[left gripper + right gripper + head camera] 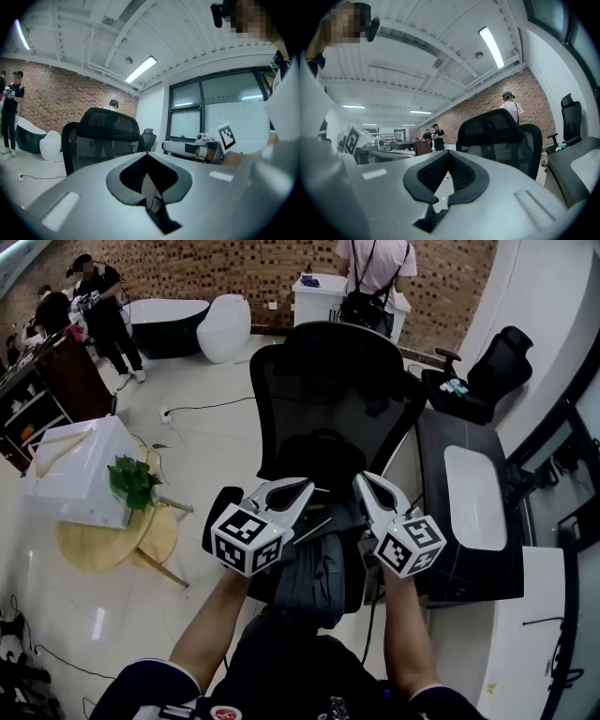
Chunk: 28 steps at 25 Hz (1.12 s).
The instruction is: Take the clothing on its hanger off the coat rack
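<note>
A dark grey garment (317,579) lies bunched low between the person's forearms, close to the body. A thin pale rod (314,529) shows just above it; I cannot tell whether it is the hanger. No coat rack is in view. My left gripper (302,486) points away from the body over the garment, its jaws shut tip to tip (146,153), and I cannot make out anything gripped between them. My right gripper (367,480) sits beside it, a hand's width to the right, and its ribbed pads (436,171) meet at the tips with nothing between them.
A black mesh office chair (328,390) stands right in front of both grippers. A dark desk (469,521) runs along the right. At the left are a white box (75,470) and a potted plant (131,479) on a round wooden table (103,545). People stand at the back.
</note>
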Tool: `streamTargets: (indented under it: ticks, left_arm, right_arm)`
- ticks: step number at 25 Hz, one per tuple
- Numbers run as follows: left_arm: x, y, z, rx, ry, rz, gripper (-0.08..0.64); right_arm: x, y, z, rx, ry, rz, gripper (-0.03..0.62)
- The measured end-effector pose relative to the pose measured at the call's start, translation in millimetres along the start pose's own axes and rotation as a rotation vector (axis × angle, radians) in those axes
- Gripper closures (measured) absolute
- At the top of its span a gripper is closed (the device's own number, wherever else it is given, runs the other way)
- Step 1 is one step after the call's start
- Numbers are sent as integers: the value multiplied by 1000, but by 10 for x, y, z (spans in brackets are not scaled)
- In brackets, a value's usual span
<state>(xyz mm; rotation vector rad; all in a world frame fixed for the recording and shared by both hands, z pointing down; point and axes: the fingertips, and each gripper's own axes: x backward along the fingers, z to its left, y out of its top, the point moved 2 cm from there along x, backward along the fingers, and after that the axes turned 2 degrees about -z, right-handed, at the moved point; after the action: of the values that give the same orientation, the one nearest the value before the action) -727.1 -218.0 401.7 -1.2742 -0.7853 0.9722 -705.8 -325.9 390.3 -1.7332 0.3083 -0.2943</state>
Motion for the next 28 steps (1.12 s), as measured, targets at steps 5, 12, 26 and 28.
streamTargets:
  ticks: [5,12,26,28]
  left_arm:
    - [54,19,-32,-6,9,-3,549]
    - [69,-11,-56,2,12,4,548]
    - [42,-100,-91,-6,34,24,548]
    - [41,-106,-95,-8,37,28,549]
  right_arm:
    - [-4,66,31,19,11,1,592]
    - [-20,107,58,30,32,5,592]
    - [28,129,50,33,41,8,591]
    - [32,127,52,32,41,9,591]
